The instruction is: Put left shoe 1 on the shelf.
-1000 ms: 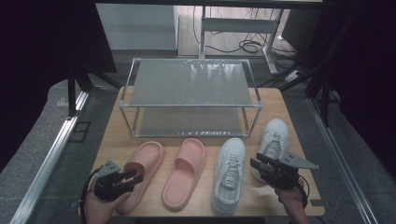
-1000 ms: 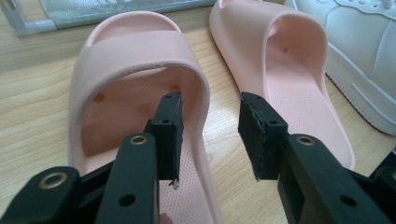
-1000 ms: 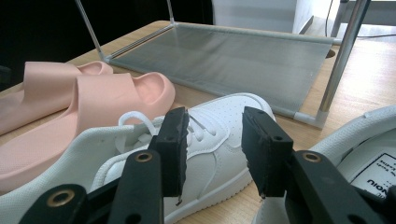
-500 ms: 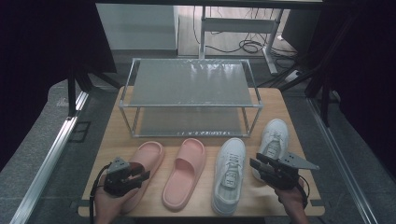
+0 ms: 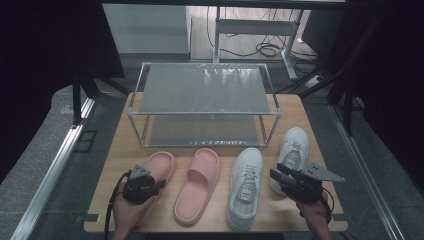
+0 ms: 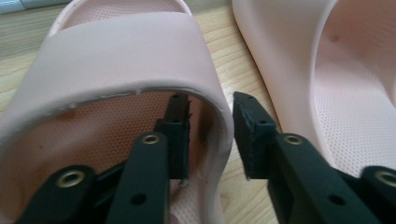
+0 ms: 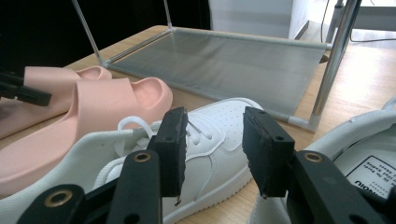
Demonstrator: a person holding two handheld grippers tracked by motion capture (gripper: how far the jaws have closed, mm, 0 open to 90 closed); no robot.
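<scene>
Straddling: left gripper (image 6: 210,135) has one jaw inside the left pink slipper (image 6: 116,60) and one outside its side wall; the jaws have just been closing, a small gap left at the outer jaw
Left pink slipper: flat on the counter (image 5: 125,150), leftmost of four shoes, in front of the metal rack (image 5: 202,97)
Other pink slipper (image 5: 197,182): just beside it
Right gripper (image 7: 212,149): spread, holding nothing (poised over the rightmost white sneaker (image 5: 292,150))
Second white sneaker (image 5: 245,185): between slipper and sneaker
</scene>
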